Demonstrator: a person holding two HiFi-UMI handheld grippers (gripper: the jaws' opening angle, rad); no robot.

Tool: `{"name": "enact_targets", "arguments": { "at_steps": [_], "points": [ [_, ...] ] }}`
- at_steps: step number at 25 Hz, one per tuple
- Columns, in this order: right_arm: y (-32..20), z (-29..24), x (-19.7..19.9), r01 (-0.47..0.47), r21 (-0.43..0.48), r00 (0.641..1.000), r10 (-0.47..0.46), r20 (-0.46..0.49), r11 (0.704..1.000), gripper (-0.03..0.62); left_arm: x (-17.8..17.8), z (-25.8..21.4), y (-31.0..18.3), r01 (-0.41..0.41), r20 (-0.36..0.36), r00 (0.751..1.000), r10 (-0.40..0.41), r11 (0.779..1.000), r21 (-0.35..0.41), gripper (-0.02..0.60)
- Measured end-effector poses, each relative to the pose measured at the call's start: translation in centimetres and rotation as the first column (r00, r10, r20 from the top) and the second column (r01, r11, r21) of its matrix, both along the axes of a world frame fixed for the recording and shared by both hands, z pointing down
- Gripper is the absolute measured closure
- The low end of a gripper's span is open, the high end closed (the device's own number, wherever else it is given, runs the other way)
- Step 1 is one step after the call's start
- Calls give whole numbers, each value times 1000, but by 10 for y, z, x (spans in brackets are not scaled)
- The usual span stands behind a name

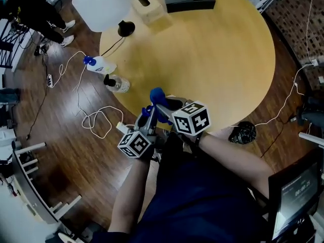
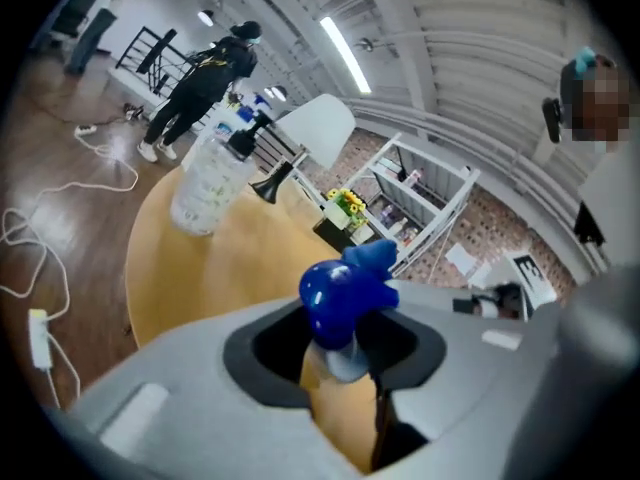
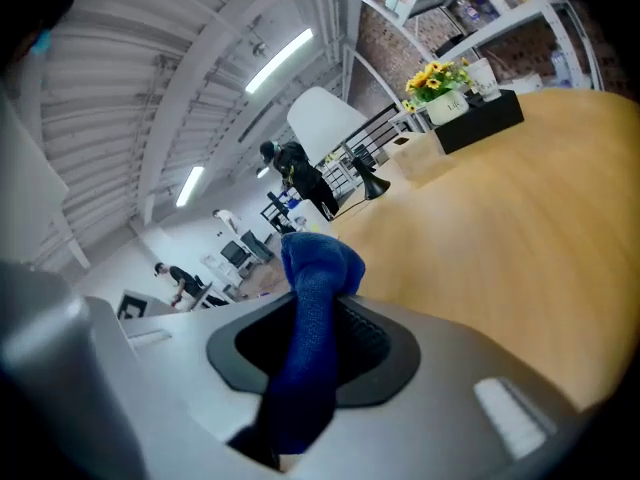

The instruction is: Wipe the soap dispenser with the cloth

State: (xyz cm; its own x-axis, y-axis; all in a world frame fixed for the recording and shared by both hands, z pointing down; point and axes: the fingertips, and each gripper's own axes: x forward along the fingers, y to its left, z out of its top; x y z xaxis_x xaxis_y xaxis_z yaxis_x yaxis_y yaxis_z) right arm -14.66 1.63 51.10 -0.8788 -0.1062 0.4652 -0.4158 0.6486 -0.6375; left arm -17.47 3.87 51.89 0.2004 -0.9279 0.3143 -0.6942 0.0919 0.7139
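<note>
At the near rim of the round, honey-coloured wooden table (image 1: 223,59), the person's two hand-held grippers sit close together, their marker cubes almost side by side. The left gripper (image 2: 338,356) has its jaws closed tight around the neck of the soap dispenser (image 2: 346,290), a small bottle with a glossy blue pump head on a grey collar. The pump head stands up just past the jaws. Just to its right, the right gripper (image 3: 305,353) is clamped on the blue woven cloth (image 3: 312,298), which runs through the jaws and bunches into a rounded wad beyond their tips. From above, the wad and the dispenser's top look right beside each other, though I cannot tell whether they touch. Ahead and to the left of the left gripper, a clear plastic bottle with a dark top (image 1: 117,83) and a white spray bottle with a blue top (image 1: 100,65) sit at the table's left edge. Farther off in that direction is a lamp with a white shade (image 1: 101,5). Well beyond the right gripper, at the far rim, a black tray (image 1: 190,4) carries yellow flowers (image 3: 437,80).
</note>
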Motion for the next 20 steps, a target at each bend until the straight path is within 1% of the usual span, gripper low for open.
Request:
{"name": "enact_targets", "arguments": {
  "at_steps": [3,5,8,11,13,17,18,20],
  "points": [
    [4,20,3,1,89,997,6,-77,996,490,-8,13,1,12,-78,997,-12,1000,-1,443],
    [4,29,9,-11,133,995,25,-98,991,491,-11,19,3,5,-100,995,-6,1000,-12,443],
    [3,45,28,-43,162,986,68,-150,986,491,-10,25,8,-19,-114,993,16,999,-29,443],
    [-6,65,59,-108,163,966,142,-214,981,491,-9,25,10,-38,-120,992,34,999,-32,443],
    [-12,79,81,-157,138,948,189,-258,978,491,-10,26,9,-48,-117,992,45,999,-21,443],
    [-17,98,107,-212,85,911,229,-343,974,491,-10,30,9,-46,-132,990,42,999,-23,443],
    [-18,95,107,-221,86,910,238,-339,971,491,-9,31,9,-48,-140,989,44,999,-22,443],
    [-23,74,91,-212,119,930,238,-281,970,490,-3,30,10,-61,-156,986,57,998,-19,443]
  ]
}}
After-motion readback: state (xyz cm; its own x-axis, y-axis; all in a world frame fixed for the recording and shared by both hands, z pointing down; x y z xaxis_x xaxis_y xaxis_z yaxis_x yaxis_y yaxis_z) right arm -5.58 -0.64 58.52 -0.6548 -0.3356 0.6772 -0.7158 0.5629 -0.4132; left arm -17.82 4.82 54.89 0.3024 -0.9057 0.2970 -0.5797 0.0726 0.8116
